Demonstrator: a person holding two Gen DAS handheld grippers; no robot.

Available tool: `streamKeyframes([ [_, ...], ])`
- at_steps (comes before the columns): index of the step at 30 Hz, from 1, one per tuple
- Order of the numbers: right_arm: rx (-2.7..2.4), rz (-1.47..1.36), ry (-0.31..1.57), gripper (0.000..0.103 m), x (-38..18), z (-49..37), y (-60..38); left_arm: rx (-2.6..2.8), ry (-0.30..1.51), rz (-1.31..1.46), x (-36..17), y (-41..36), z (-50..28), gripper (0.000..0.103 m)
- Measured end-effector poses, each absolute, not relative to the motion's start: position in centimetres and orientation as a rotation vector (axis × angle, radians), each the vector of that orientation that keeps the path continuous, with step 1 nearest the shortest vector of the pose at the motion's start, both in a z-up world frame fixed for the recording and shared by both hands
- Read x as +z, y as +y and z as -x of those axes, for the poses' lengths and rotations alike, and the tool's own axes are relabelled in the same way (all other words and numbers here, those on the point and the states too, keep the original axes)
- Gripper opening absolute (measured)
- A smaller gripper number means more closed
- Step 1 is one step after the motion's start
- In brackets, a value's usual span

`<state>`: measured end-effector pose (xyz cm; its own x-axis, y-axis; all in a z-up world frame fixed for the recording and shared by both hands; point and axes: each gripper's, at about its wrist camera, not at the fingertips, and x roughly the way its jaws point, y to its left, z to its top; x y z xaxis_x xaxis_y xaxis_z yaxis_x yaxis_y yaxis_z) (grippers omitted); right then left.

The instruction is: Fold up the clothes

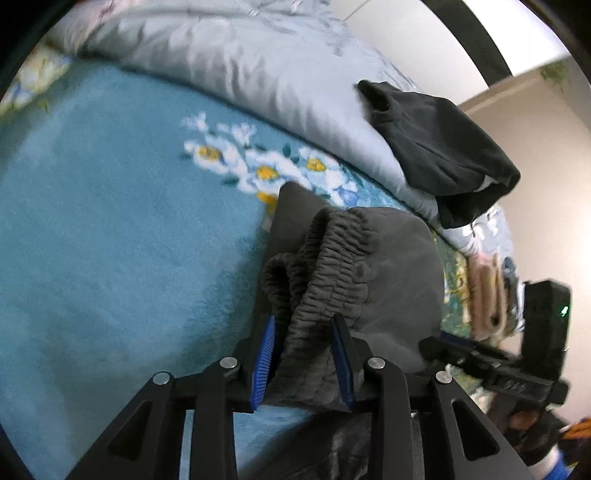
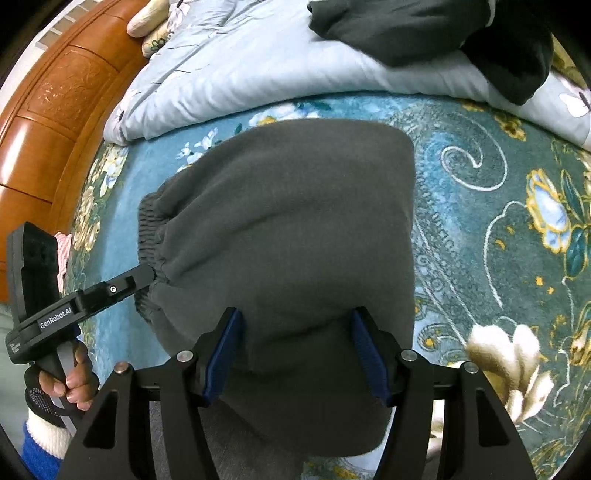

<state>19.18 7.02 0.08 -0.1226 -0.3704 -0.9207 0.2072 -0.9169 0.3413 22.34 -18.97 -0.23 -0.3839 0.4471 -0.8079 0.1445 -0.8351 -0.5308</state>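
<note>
1. We are gripping the grey sweatpants (image 1: 373,266) at their gathered elastic waistband (image 1: 317,258), the left gripper (image 1: 303,325) clamped on that bunched fabric between its blue pads.
2. We are holding the right gripper (image 2: 295,325) with its fingers apart, straddling the near edge of the sweatpants (image 2: 295,229) without pinching it.
3. The sweatpants are lying folded on the teal floral blanket (image 2: 498,229) covering the bed.
4. A dark garment (image 2: 424,33) is resting on the pale blue quilt (image 2: 240,70) beyond them.
5. The left gripper (image 2: 147,280) is touching the waistband (image 2: 149,229) in the right wrist view.
</note>
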Motion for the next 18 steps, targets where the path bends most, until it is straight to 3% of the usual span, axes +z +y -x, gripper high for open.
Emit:
streamKeyframes([
  [6,-2.165,-1.661,-0.245,0.063,3.4,-18.6,8.2,2.362,-0.660,1.488,2.9,-17.0,-21.2,0.034],
  [12,-2.186,-1.628,-0.232,0.063,3.7,-16.5,7.1,2.334,-0.569,1.499,2.4,-14.0,-18.5,0.034],
  [18,-2.151,-1.691,-0.222,0.063,1.2,-14.8,6.2,2.294,-0.663,1.576,-0.9,-14.3,-16.7,0.034],
])
